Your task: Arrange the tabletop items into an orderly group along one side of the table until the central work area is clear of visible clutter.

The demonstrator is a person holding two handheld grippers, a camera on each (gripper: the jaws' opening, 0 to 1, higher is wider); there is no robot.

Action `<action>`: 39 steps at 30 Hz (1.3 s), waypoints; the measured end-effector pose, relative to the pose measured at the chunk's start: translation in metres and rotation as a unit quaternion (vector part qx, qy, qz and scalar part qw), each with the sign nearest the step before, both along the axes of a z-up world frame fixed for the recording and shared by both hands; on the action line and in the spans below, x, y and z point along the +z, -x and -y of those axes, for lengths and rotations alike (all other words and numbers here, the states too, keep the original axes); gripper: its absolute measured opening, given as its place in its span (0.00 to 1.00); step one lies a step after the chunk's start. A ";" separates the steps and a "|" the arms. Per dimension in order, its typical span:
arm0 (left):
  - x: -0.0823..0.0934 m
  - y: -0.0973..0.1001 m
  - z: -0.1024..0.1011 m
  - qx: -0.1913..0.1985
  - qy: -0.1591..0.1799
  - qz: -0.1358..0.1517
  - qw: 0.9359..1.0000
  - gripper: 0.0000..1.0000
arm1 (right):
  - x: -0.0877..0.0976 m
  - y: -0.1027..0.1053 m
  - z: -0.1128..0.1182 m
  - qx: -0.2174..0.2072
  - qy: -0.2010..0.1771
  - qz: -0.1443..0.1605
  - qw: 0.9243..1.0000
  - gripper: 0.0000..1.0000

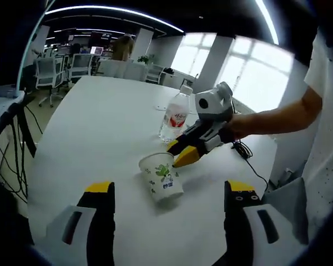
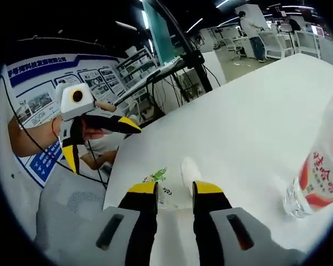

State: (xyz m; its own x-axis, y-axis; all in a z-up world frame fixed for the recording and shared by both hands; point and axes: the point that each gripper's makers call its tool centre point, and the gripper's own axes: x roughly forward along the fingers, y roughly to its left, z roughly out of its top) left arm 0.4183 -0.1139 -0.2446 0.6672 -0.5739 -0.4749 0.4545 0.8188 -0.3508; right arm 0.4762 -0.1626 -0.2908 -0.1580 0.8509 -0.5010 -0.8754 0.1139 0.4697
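A white paper cup (image 1: 162,177) with a green leaf print stands tilted on the white table (image 1: 100,127). My right gripper (image 1: 178,153) comes in from the right, held by a hand, and its yellow tips sit at the cup's rim. In the right gripper view the cup (image 2: 165,185) fills the narrow gap between the jaws of my right gripper (image 2: 175,189), which look shut on it. A clear water bottle (image 1: 175,115) with a red label stands just behind the cup, also seen as the bottle (image 2: 319,177). My left gripper (image 1: 169,188) is open, short of the cup, and shows as the left gripper (image 2: 100,142).
A black cable (image 1: 250,163) runs across the table's right side to its edge. Office chairs (image 1: 50,72) stand beyond the far left corner. A dark stand with wires (image 1: 14,138) is at the left edge. A poster board (image 2: 50,88) is behind the person.
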 end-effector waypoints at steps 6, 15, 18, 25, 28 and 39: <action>-0.001 0.000 0.001 0.000 -0.001 -0.001 1.000 0.82 | 0.002 0.007 0.004 0.010 -0.001 -0.019 1.000 0.10; -0.001 0.002 0.001 -0.001 -0.001 -0.001 1.000 0.81 | 0.006 0.022 0.006 0.030 -0.003 -0.054 0.998 0.05; -0.001 0.002 0.002 -0.001 -0.001 -0.001 1.000 0.81 | 0.008 0.026 0.008 0.036 -0.005 -0.061 0.997 0.03; 0.001 0.002 0.006 -0.006 -0.001 0.002 1.000 0.81 | 0.018 0.042 0.011 0.062 -0.014 -0.076 0.995 0.00; 0.003 0.001 0.007 -0.008 -0.001 0.005 1.000 0.81 | 0.021 0.042 0.014 0.062 -0.013 -0.068 0.996 0.00; 0.011 -0.006 0.017 -0.023 -0.002 0.015 1.000 0.81 | 0.042 0.039 0.041 0.063 -0.005 -0.039 0.997 0.00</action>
State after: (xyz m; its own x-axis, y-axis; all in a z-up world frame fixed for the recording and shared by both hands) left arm 0.4238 -0.1308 -0.2340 0.6545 -0.6021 -0.4574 0.5018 0.7984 -0.3330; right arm 0.4373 -0.2038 -0.2484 -0.3017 0.8272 -0.4740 -0.8430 0.0007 0.5378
